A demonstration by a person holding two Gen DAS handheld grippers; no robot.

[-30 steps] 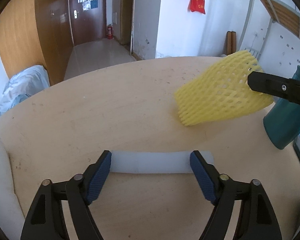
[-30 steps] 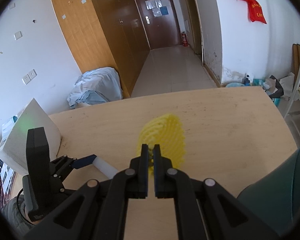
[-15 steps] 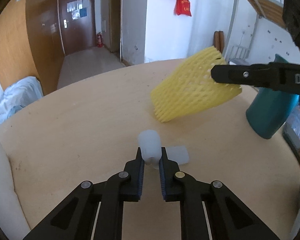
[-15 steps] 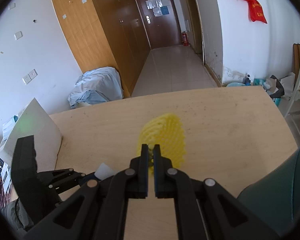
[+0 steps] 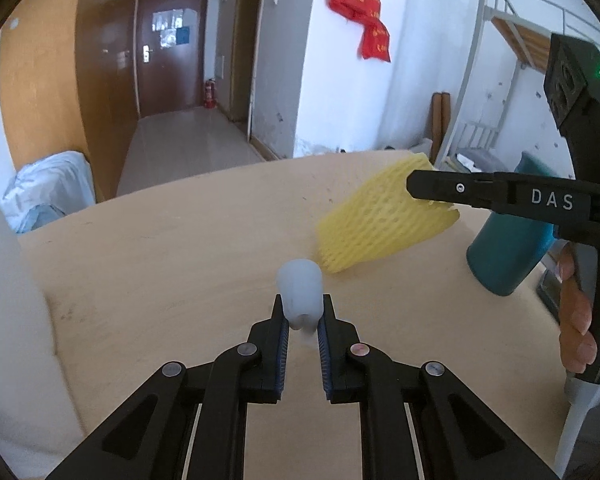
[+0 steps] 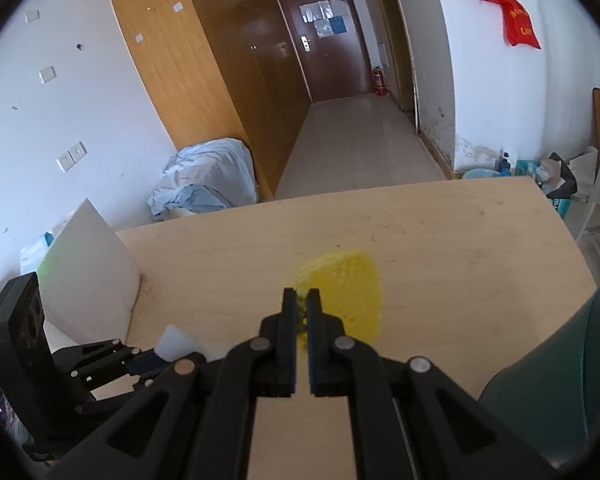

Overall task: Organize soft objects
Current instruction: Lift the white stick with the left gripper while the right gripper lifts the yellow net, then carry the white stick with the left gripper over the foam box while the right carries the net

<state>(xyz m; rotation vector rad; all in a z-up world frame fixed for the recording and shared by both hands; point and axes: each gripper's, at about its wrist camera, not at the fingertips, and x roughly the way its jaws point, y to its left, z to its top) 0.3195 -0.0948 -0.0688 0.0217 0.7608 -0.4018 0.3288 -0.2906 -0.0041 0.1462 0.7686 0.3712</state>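
Left gripper (image 5: 302, 322): jaws have just been closing and now stand narrow, the blue pads pinching a white foam piece (image 5: 300, 294) that is bent double between them and pokes up past the fingertips.

Right gripper (image 6: 301, 312): nearly closed, clamped on the near end of the yellow foam net sleeve (image 6: 342, 294).

Where the sleeve is: held up over the right half of the table (image 5: 160, 264), its far lower end close to the surface (whether it touches, I cannot tell), its upper end at the right fingertips, toward the table's right edge.

Where the white piece is: lifted off the table, over its middle, nearer the front edge than the sleeve.

Key relation: in the left wrist view the sleeve lies ahead and to the right of the left fingers, near but apart. Its long axis runs slantwise, low end towards the left gripper, high end towards the right one; the low end looks like the open mouth, though the blur leaves that unsure.

Nearer hand: the left gripper is nearest that low end, so any joining of the two pieces would probably fall to it.

Judged step: both soft items are in hand; bringing them together, or to one spot, seems next.

Other things: a teal bin (image 5: 504, 256) at the right edge; a white foam board (image 6: 86, 276) at the left edge.
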